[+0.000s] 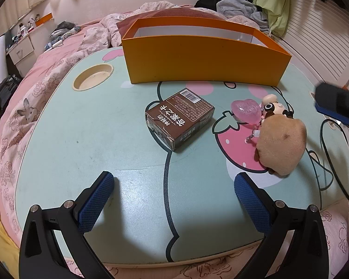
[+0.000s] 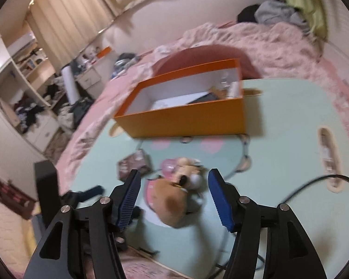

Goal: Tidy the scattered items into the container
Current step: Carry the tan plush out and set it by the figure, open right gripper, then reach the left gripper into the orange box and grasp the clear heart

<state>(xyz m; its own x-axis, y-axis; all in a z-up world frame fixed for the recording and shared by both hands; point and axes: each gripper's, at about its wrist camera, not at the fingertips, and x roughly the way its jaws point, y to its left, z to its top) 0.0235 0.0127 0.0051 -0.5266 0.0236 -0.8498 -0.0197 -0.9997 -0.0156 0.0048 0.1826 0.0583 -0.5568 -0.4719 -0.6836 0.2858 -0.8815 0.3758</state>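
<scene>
An orange box (image 1: pixel 204 58) stands at the back of the mint lap table (image 1: pixel 100 134); the right wrist view shows the box (image 2: pixel 186 121) with a few items inside. A brown carton (image 1: pixel 180 121) lies mid-table. A tan plush toy (image 1: pixel 282 144) with a pink heart charm (image 1: pixel 245 111) and a small figure (image 1: pixel 270 107) lies to its right. My left gripper (image 1: pixel 174 200) is open and empty, low over the table in front of the carton. My right gripper (image 2: pixel 174 200) is open above the plush (image 2: pixel 172 202); it also shows at the edge of the left wrist view (image 1: pixel 337 107). The carton (image 2: pixel 133 165) is blurred.
A round cup recess (image 1: pixel 93 76) sits at the table's back left. A black cable (image 1: pixel 330 158) runs along the right side. The table rests on a bed with a pink floral quilt (image 1: pixel 23 121). Clothes are piled behind the box.
</scene>
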